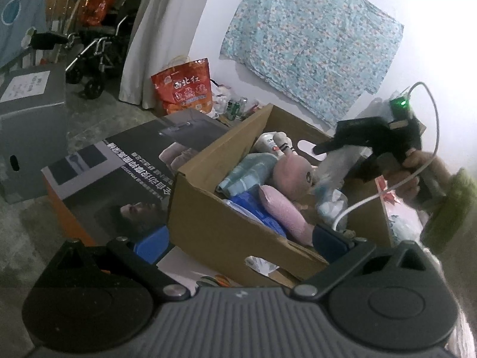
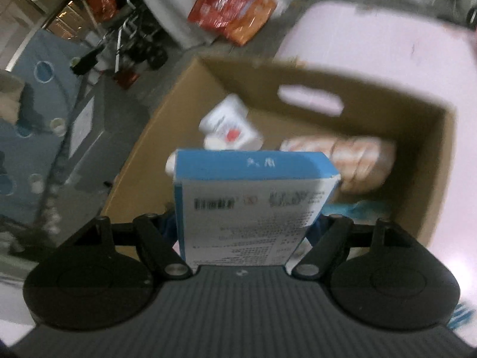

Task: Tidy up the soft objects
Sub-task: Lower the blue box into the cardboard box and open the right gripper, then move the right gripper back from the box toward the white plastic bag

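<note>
An open cardboard box (image 1: 226, 226) holds a pink plush rabbit (image 1: 293, 176), a light blue towel (image 1: 250, 168), a blue packet (image 1: 253, 208) and a white bottle (image 1: 266, 141). My left gripper (image 1: 241, 243) is open, its blue pads (image 1: 152, 246) standing wide on either side of the box's near wall. My right gripper (image 2: 243, 226) is shut on a blue-and-white carton (image 2: 250, 197) above the cardboard box (image 2: 310, 77). Below it lie a white packet (image 2: 229, 128) and a peach striped soft thing (image 2: 342, 161). The left wrist view shows the right gripper (image 1: 331, 155) over the box's far side, in a hand.
A red shopping bag (image 1: 182, 86) stands by the wall, under a floral cloth (image 1: 313, 44). A large printed carton (image 1: 119, 179) lies left of the box, with a grey box (image 1: 29, 119) further left. A wheelchair (image 1: 95, 50) is behind. A white cable (image 1: 387, 191) hangs over the box.
</note>
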`<action>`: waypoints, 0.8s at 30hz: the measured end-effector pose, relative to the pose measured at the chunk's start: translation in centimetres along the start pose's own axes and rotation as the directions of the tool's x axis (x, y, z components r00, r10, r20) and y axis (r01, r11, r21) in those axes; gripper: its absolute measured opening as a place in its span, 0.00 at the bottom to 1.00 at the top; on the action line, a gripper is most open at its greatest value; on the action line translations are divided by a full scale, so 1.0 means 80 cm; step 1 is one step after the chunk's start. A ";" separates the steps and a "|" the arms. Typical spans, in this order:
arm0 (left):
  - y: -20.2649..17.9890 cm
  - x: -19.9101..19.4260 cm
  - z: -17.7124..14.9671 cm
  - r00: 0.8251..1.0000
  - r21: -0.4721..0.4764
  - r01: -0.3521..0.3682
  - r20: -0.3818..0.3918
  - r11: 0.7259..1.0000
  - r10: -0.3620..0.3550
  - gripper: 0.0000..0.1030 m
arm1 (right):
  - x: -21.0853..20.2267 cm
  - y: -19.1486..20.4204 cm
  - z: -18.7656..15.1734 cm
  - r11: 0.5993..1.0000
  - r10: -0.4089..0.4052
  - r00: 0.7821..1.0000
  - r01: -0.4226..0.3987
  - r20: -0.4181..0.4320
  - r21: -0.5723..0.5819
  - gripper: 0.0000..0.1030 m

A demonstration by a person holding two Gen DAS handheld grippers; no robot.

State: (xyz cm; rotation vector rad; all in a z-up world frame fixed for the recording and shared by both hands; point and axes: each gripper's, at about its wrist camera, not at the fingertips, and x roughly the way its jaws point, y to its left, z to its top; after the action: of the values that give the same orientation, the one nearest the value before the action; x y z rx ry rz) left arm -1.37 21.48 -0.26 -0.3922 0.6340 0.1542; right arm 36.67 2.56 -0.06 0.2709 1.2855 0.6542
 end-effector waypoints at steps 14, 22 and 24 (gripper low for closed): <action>-0.010 -0.010 -0.001 1.000 0.013 -0.002 0.001 1.000 0.002 1.00 | -0.004 0.021 -0.035 0.984 -0.144 0.988 0.149 0.059 -0.093 0.87; -0.025 -0.015 0.001 1.000 0.049 -0.026 0.004 0.998 0.026 1.00 | -0.101 0.021 -0.090 0.989 -0.039 0.971 0.070 0.235 -0.128 0.93; -0.029 -0.017 0.001 0.999 0.063 -0.039 0.010 0.997 0.038 1.00 | -0.132 0.025 -0.126 0.986 -0.005 0.955 0.054 0.298 -0.156 0.97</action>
State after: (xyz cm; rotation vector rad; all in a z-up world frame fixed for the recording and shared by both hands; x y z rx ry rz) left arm -1.80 19.35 1.38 -0.3188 0.6362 0.1721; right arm 25.15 -3.74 6.64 0.2064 0.9409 0.6614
